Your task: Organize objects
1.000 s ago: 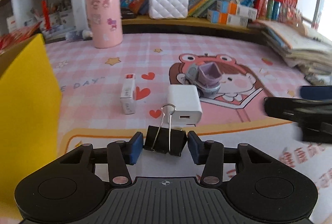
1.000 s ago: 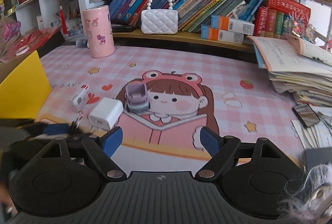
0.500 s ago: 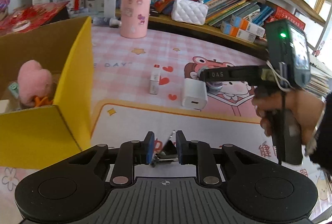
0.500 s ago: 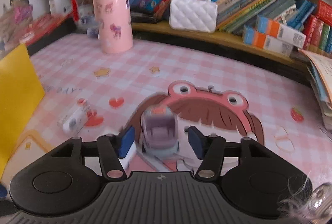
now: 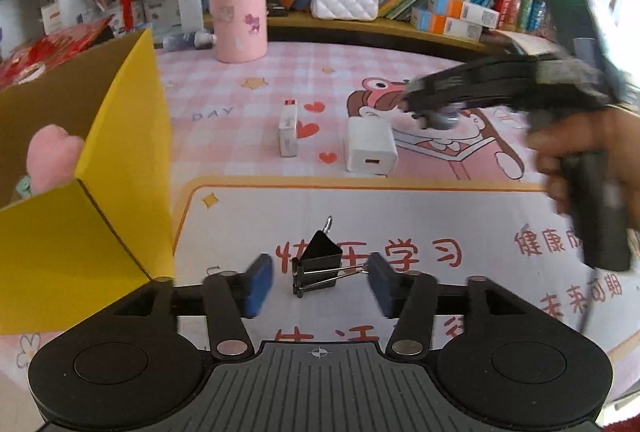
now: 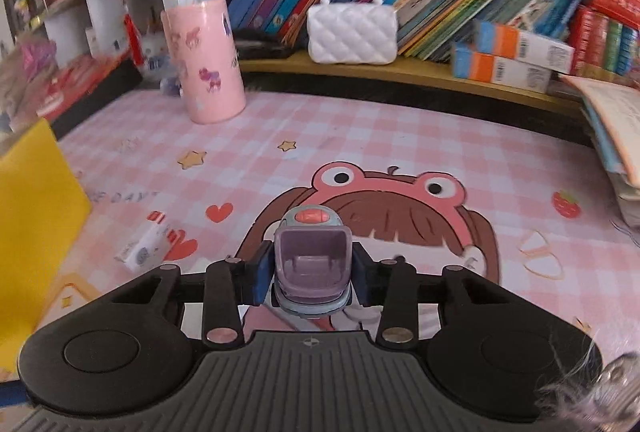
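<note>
Status: toy gripped, clip loose

Holding left gripper [image 5: 320, 282] with jaws apart at lower centre of left view, binder clip [image 5: 318, 262] sitting between the pads, ungripped. Clamping right gripper [image 6: 310, 272] on purple toy [image 6: 312, 260], lower centre of right view.

Advising, as judgement: keeping the toy squarely pinched while carrying toward yellow box [image 5: 124, 135] at left edge; closing on the clip's black body, not its wire handles.

Reading on mat [image 5: 400, 211]: "DAY" centre left; red "学习", "健康" lower right. Finding print on white carton [image 5: 288, 127] illegible.

Pink checked desk mat [image 6: 360, 135] w/ cartoon girl; bookshelf [image 6: 400, 71] behind, packed w/ books, daylit
</note>
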{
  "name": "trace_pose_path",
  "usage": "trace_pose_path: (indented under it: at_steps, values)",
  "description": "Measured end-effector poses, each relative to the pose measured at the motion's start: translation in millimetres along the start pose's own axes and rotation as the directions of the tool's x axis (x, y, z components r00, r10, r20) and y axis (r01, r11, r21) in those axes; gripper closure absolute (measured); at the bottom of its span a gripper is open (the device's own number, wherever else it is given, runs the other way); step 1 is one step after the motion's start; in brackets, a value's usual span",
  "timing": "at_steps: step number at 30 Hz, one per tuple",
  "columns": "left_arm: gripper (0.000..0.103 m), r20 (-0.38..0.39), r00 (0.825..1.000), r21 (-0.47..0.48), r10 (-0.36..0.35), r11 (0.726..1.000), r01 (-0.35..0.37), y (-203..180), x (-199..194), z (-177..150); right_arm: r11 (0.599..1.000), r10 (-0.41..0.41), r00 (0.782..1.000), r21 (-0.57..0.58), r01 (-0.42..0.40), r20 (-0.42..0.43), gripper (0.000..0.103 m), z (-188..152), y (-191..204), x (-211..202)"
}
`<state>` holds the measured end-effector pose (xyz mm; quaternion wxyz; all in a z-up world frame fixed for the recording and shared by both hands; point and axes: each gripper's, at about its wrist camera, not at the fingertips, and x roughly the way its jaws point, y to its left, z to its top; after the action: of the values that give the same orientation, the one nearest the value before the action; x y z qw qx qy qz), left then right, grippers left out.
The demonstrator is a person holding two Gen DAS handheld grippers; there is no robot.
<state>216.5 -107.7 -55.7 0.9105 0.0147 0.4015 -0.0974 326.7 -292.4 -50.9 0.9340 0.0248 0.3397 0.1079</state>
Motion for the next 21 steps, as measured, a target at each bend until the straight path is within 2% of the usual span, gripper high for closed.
trace_pose_path:
  at_steps: [1, 4, 6, 8, 9, 10, 13, 21]
  values:
    - [0.035, -0.003, 1.0, -0.027, 0.001, 1.0, -0.001, 0.8, 1.2, 0.9, 1.0, 0.008, 1.0, -0.002, -0.008, 0.002, 0.066, -3.5, 0.4, -8.9]
    - [0.034, 0.006, 1.0, -0.102, -0.005, 0.995, 0.006, 4.0, 2.8, 3.9, 1.0, 0.027, 1.0, -0.002, -0.027, -0.003, 0.066, -16.8, 3.2, -32.7]
    - [0.038, 0.009, 1.0, -0.121, 0.008, 0.993, -0.006, 4.4, 5.5, 4.5, 0.999, 0.04, 0.999, 0.005, -0.04, -0.018, 0.066, -27.2, 5.2, -46.4]
    - [0.059, 0.008, 1.0, -0.131, 0.03, 0.991, -0.029, 3.9, 8.5, 4.4, 0.999, 0.05, 0.998, 0.009, -0.049, -0.038, 0.066, -37.9, 8.7, -56.5]
    - [0.065, -0.002, 1.0, -0.142, 0.03, 0.989, -0.03, 4.7, 11.4, 4.0, 0.999, 0.054, 0.997, 0.01, -0.053, -0.047, 0.066, -43.2, 11.0, -61.0]
    - [0.076, -0.01, 1.0, -0.15, 0.027, 0.988, -0.028, 5.6, 13.6, 3.5, 0.998, 0.057, 0.997, 0.012, -0.056, -0.055, 0.066, -48.1, 13.2, -65.0]
    - [0.078, 0.005, 0.999, -0.138, 0.036, 0.99, -0.035, 4.6, 12.1, 1.6, 0.997, 0.073, 0.994, 0.017, -0.072, -0.078, 0.066, -60.8, 20.5, -75.5]
    - [0.078, 0.085, 0.996, -0.118, -0.01, 0.993, 0.02, 5.1, -20.5, -1.0, 0.997, 0.074, 0.993, 0.014, -0.073, -0.097, 0.066, -79.7, 39.4, -101.4]
